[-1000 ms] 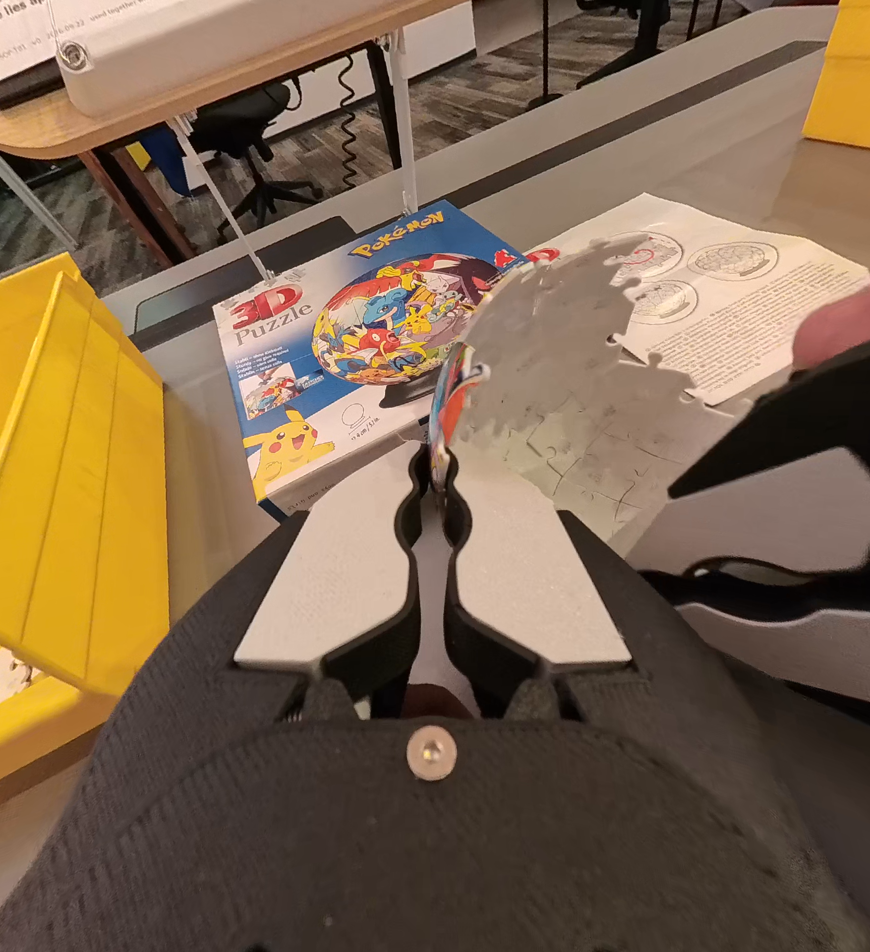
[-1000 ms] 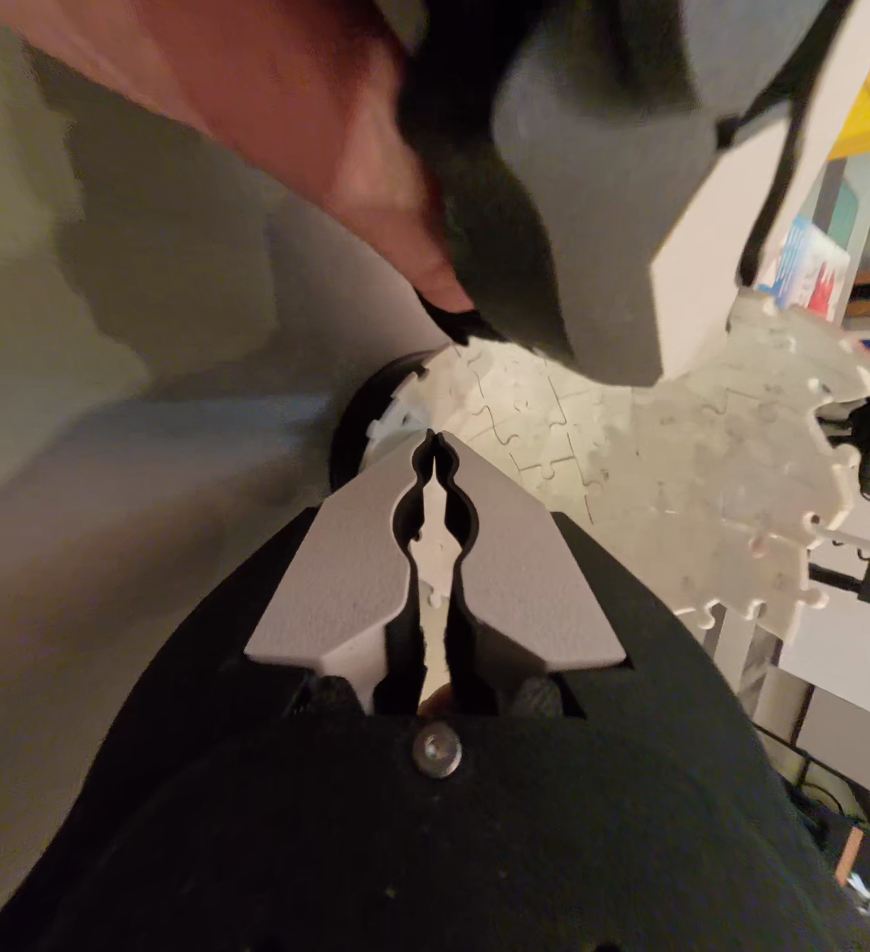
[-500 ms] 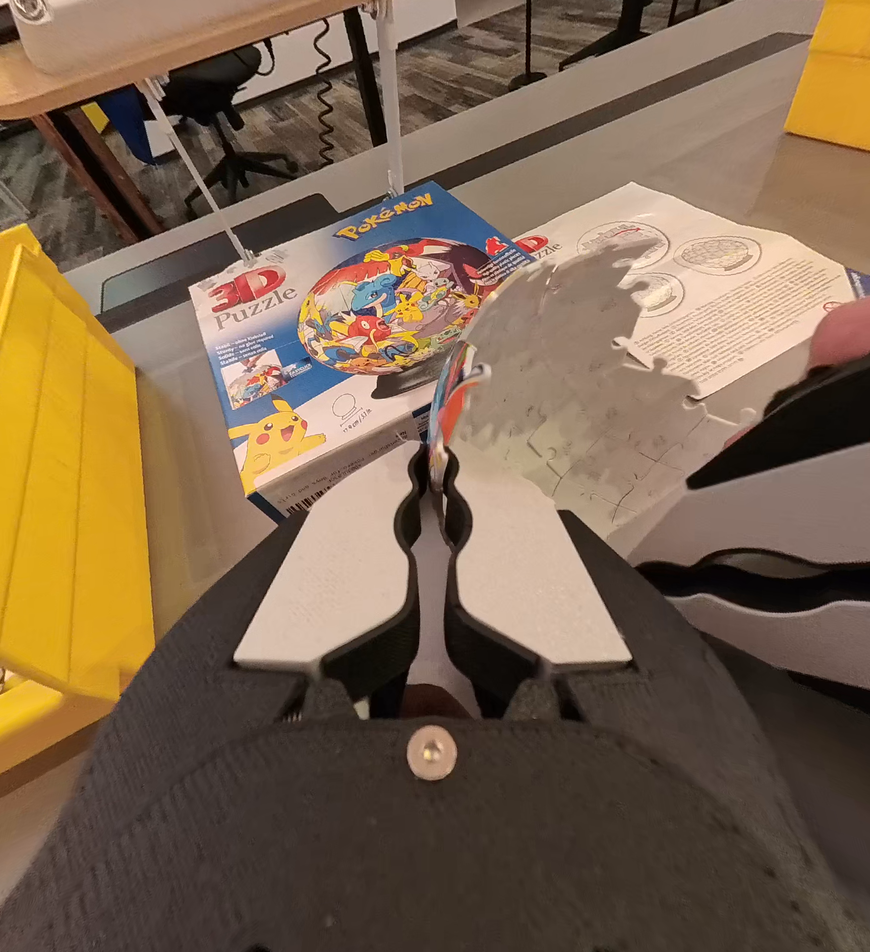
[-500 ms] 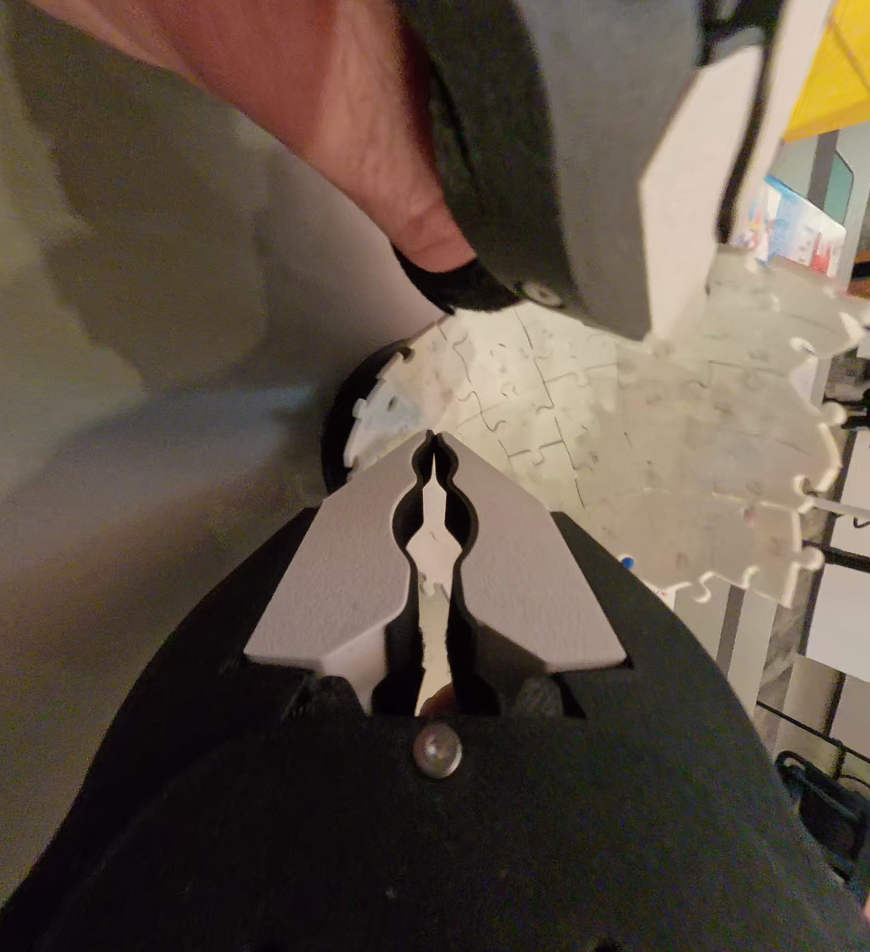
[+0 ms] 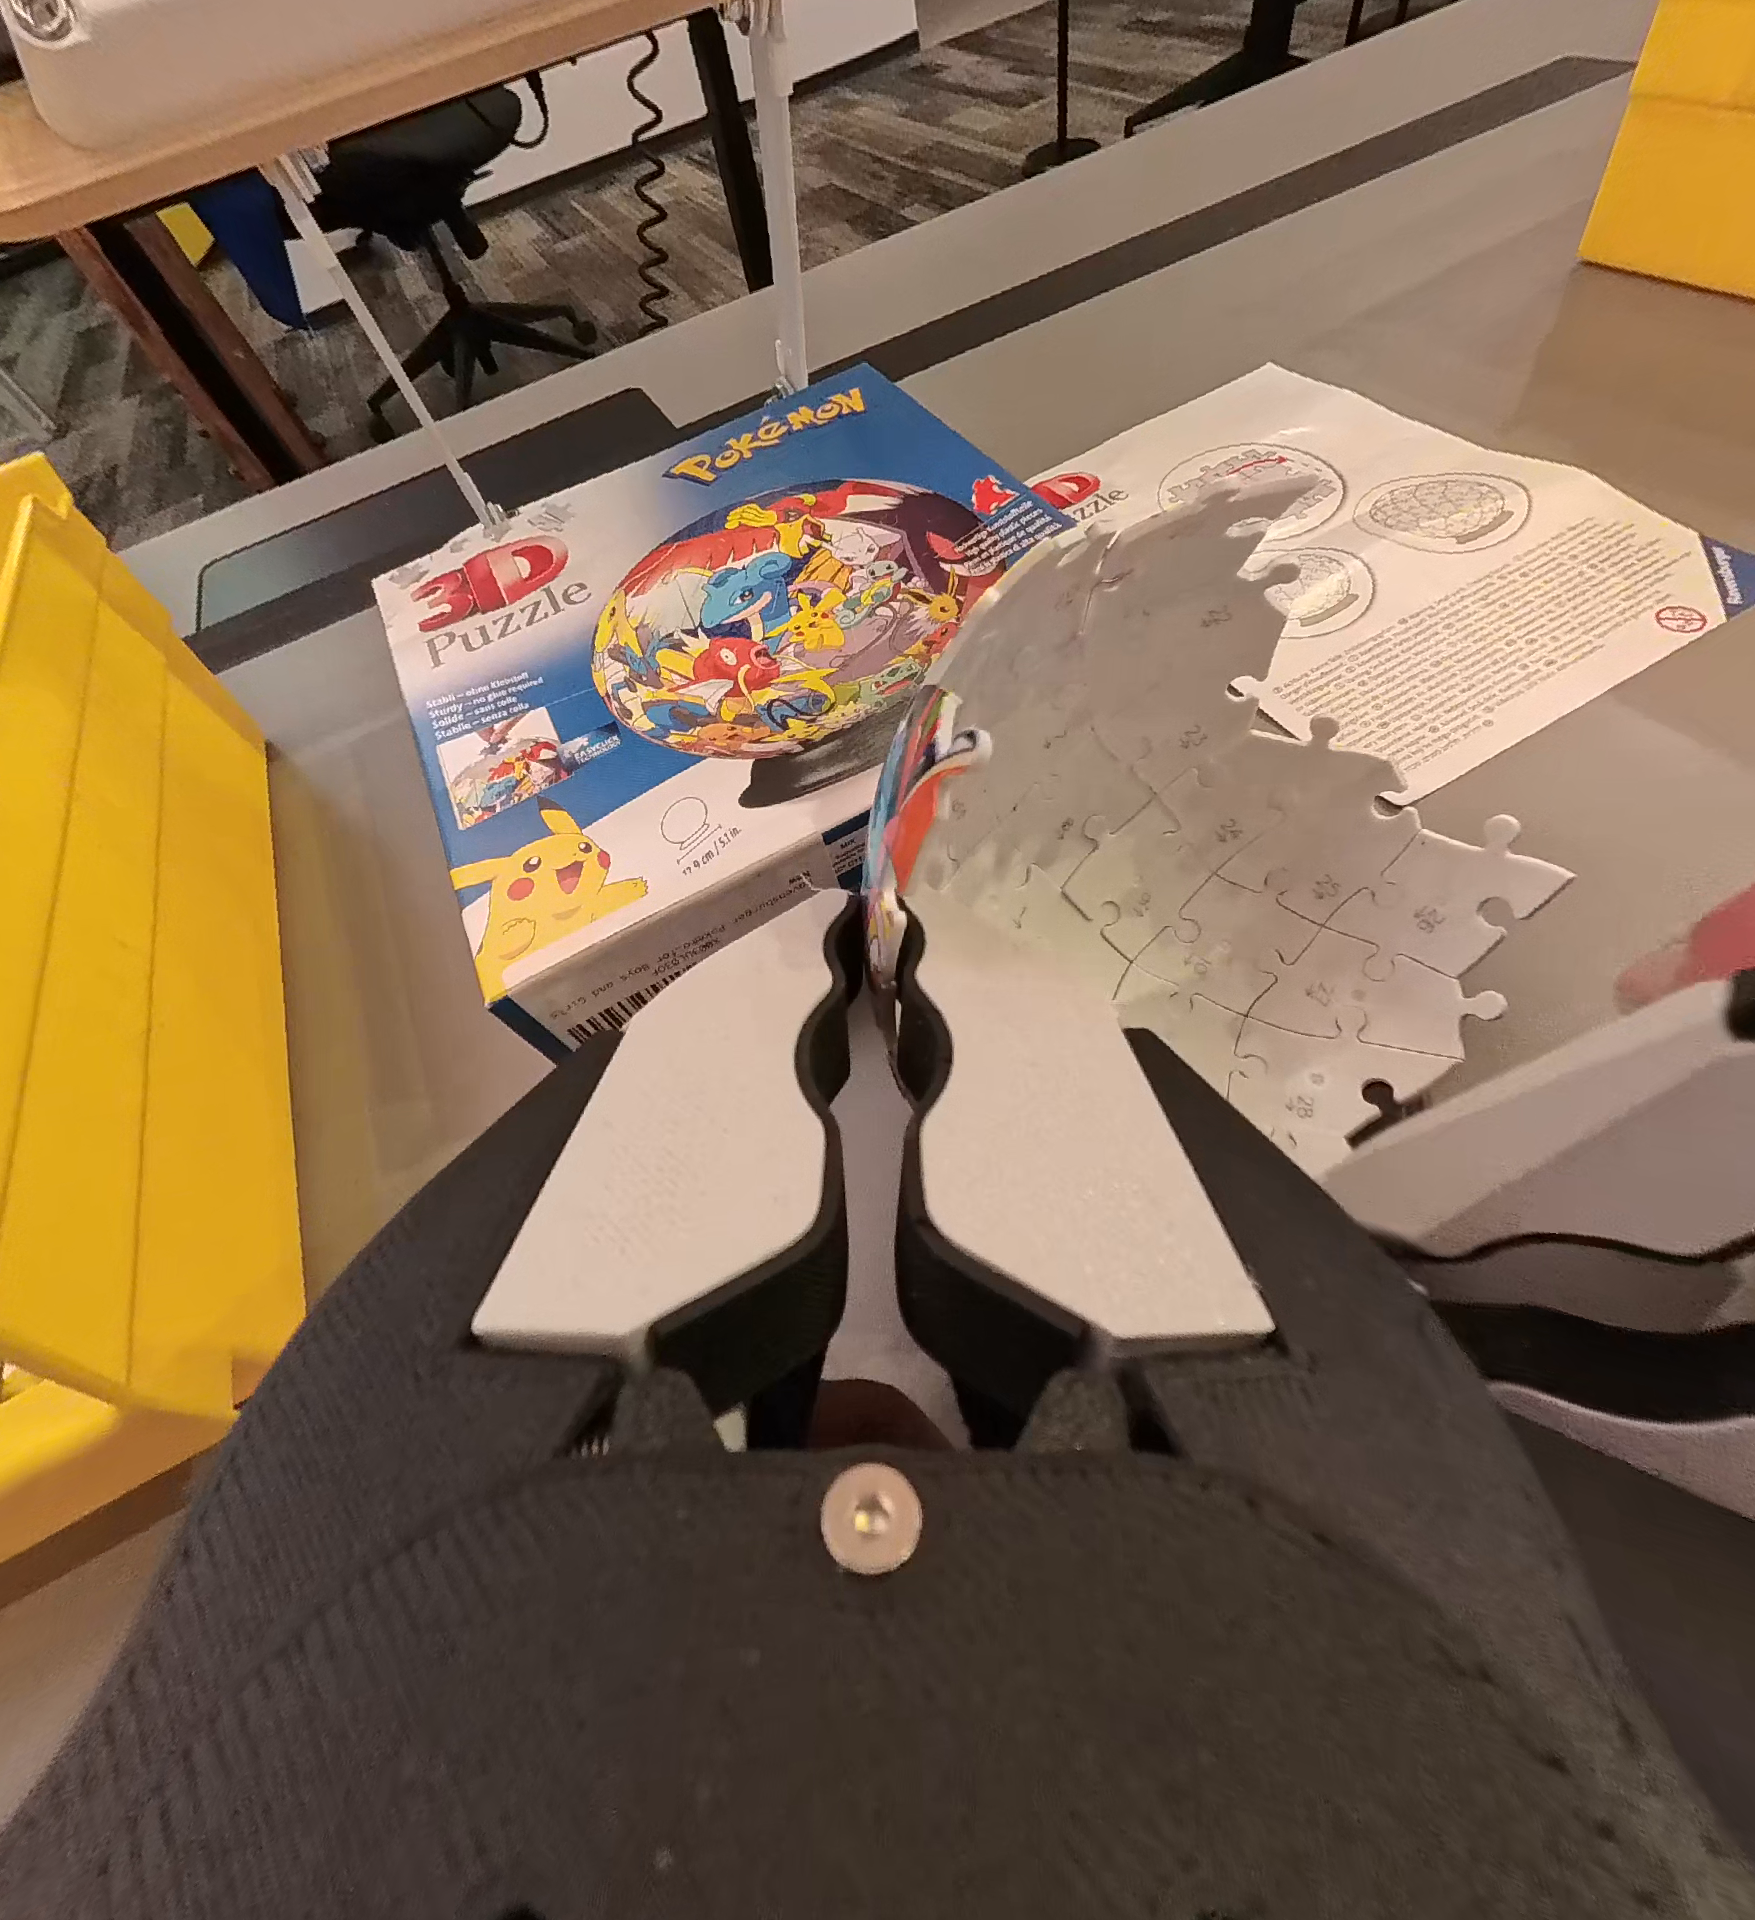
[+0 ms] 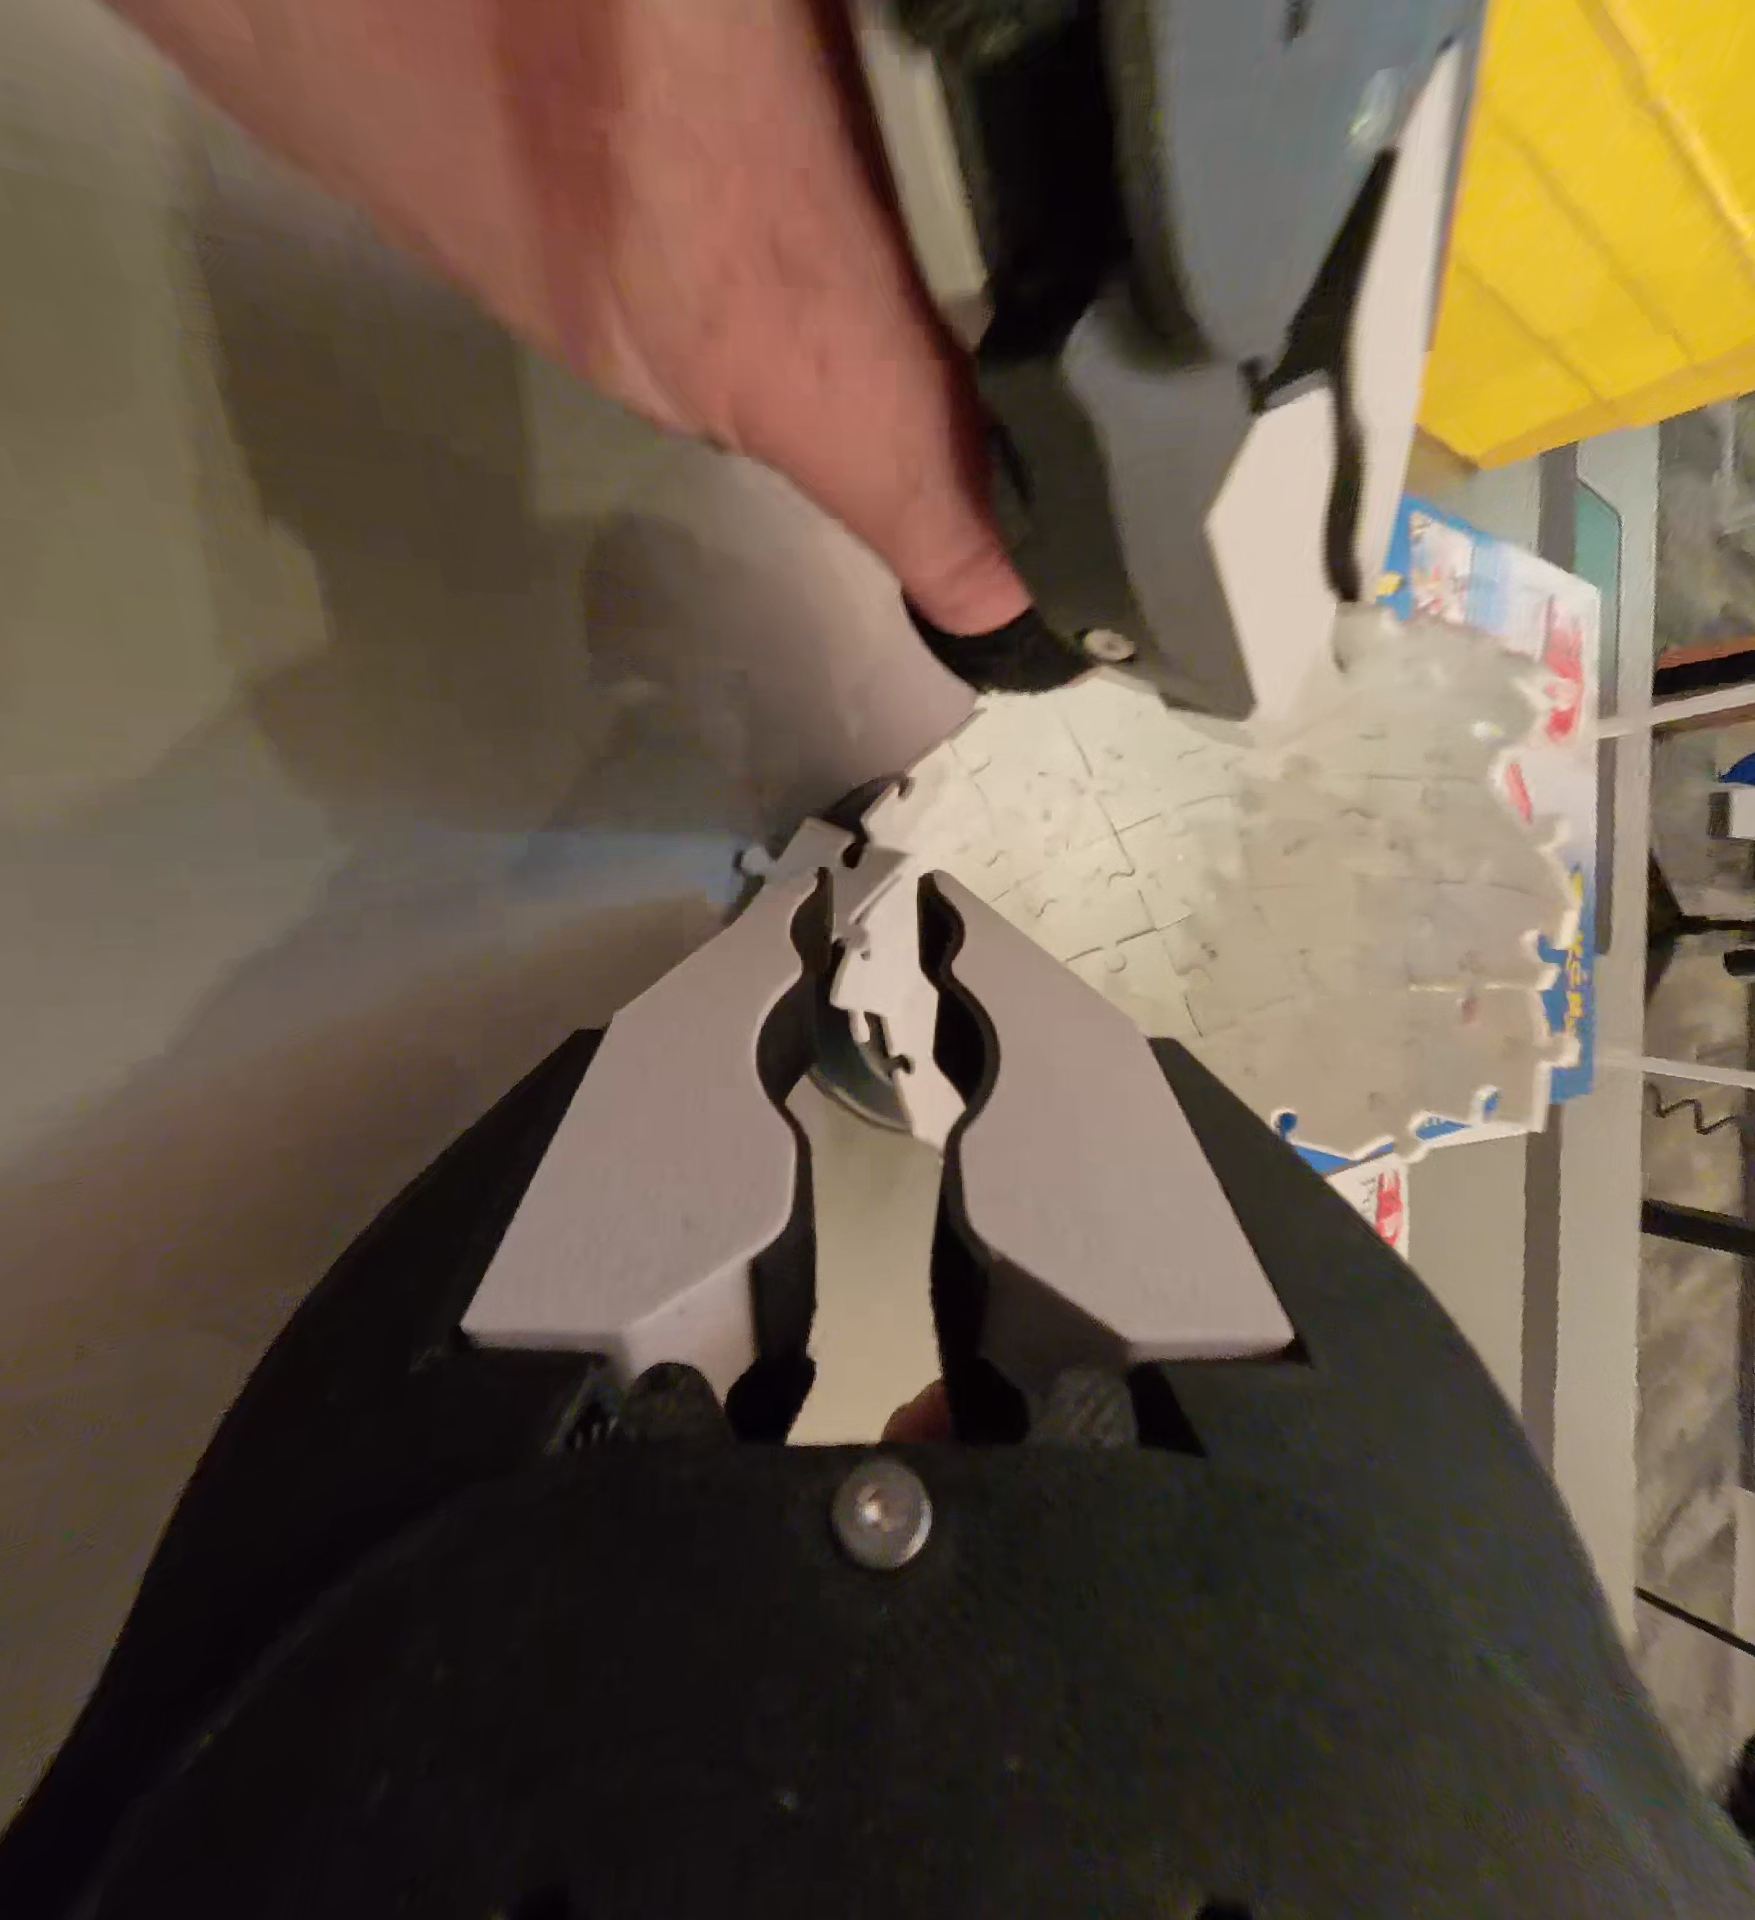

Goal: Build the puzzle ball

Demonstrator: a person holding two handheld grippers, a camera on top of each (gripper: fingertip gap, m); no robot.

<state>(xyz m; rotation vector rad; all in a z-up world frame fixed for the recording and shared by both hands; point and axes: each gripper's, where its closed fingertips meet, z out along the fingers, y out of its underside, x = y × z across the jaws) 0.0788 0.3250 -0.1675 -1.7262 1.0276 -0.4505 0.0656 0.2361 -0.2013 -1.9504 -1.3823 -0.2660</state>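
Note:
The partly built puzzle ball [image 5: 1164, 790] is a curved shell of joined pieces, white inside and coloured outside. My left gripper [image 5: 878, 925] is shut on the shell's left edge and holds it above the table. In the right wrist view the shell [image 6: 1268, 883] spreads to the right under the left gripper [image 6: 1216, 364] and a hand [image 6: 696, 260]. My right gripper [image 6: 875, 888] is open, its jaws a little apart around the edge piece [image 6: 888, 997] at the shell's near end. The right gripper also shows at the right edge of the left wrist view [image 5: 1579, 1195].
The blue puzzle box [image 5: 696, 675] lies flat behind the shell, with the instruction sheet [image 5: 1475, 592] to its right. A yellow bin [image 5: 73, 935] with loose pieces stands at the left and another yellow bin [image 5: 1735, 156] at the far right. A dark round base [image 6: 842, 1070] sits under the shell. Tip to tip, the grippers are about 10 centimeters apart.
My right gripper's jaws have parted; they were shut on the shell's edge piece before. The right gripper drew back slightly. The left gripper keeps its hold on the shell.

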